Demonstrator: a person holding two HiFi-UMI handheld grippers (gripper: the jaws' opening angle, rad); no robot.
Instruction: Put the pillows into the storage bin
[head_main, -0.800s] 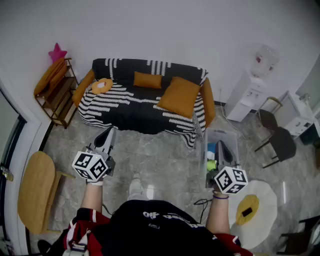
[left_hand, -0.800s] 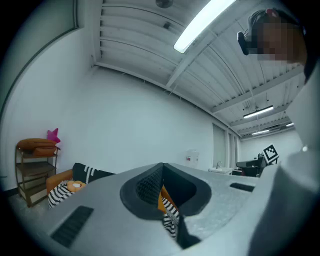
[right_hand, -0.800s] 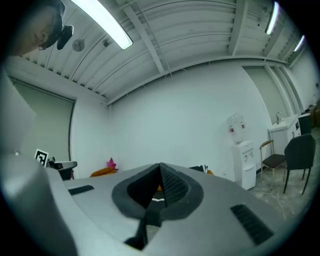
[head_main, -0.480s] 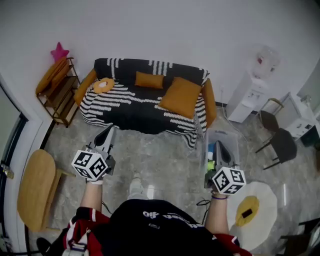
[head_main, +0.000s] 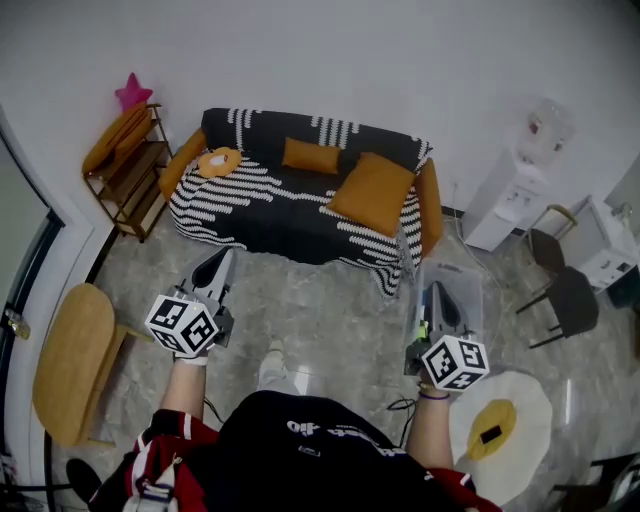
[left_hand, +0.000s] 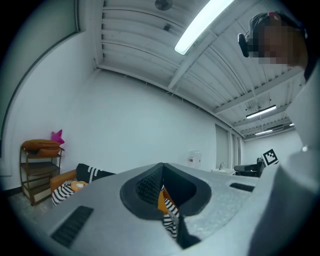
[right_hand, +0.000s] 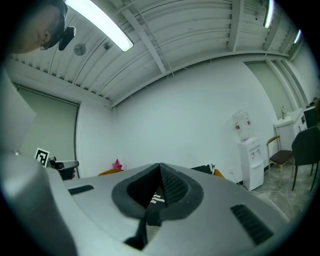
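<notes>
Both grippers are held pressed together and empty: left gripper (head_main: 220, 262), right gripper (head_main: 441, 295). Risk judged: if only a corner is pinched, the large square orange fabric pillow (head_main: 372, 193) may slip and be dropped short of the clear plastic storage bin (head_main: 470, 282) at 2 o'clock. The pillow is seen plump and smooth, leaned on the black-and-white striped sofa (head_main: 262, 205) at 12 o'clock.

No legible text or labels

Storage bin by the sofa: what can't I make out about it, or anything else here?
- Storage bin: head view, right gripper covers much of its inside.
- Sofa: both gripper views, the grippers' own bodies hide most of it.
- Dark item on the round table: head view, too small.
</notes>
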